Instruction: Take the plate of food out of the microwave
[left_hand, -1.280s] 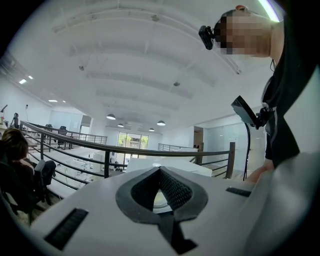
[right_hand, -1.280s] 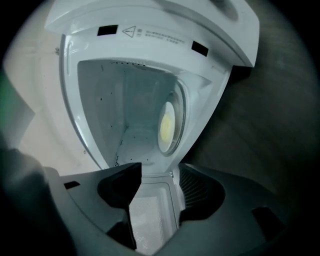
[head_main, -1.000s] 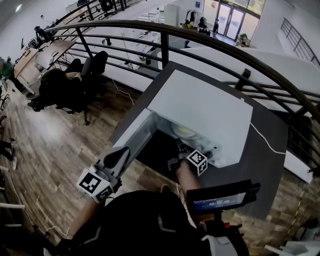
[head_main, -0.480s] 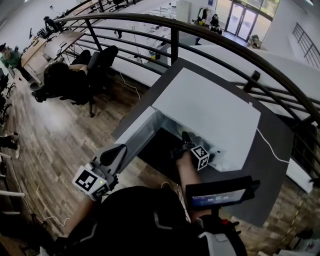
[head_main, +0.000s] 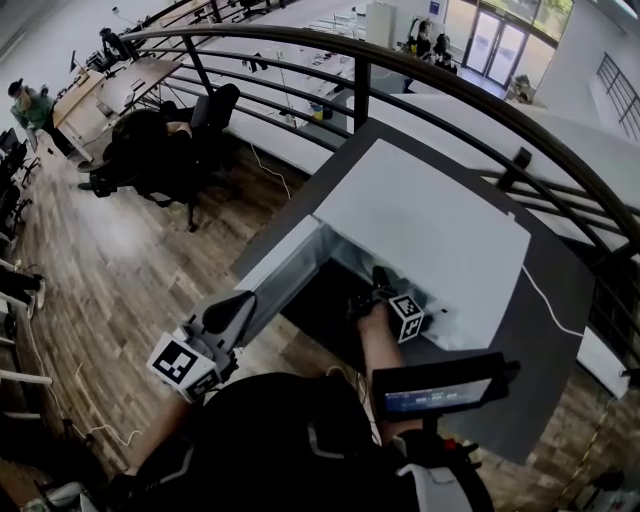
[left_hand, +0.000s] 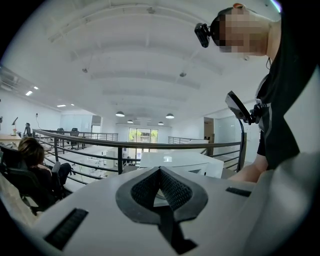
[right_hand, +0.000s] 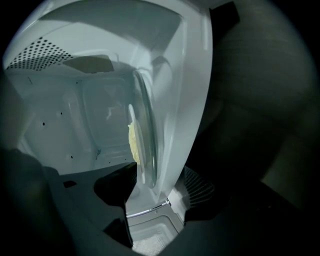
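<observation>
The white microwave stands on a dark table, its door swung open to the left. My right gripper reaches into the cavity. In the right gripper view the glass plate shows edge-on with yellow food on it. The right gripper is open, and the plate's near rim lies between its jaws with no pad pressing on it. My left gripper hangs by the door's outer edge, away from the plate. In its own view the left gripper is shut on nothing and faces the microwave.
A black curved railing runs behind the table, with a drop to a lower floor beyond. A white cable trails from the microwave's right side. A small screen sits on the person's chest. Black office chairs stand at the left.
My right gripper has gone deeper into the microwave. The plate that showed in the head view is now hidden behind the gripper and the microwave's top. The left gripper has barely moved.
</observation>
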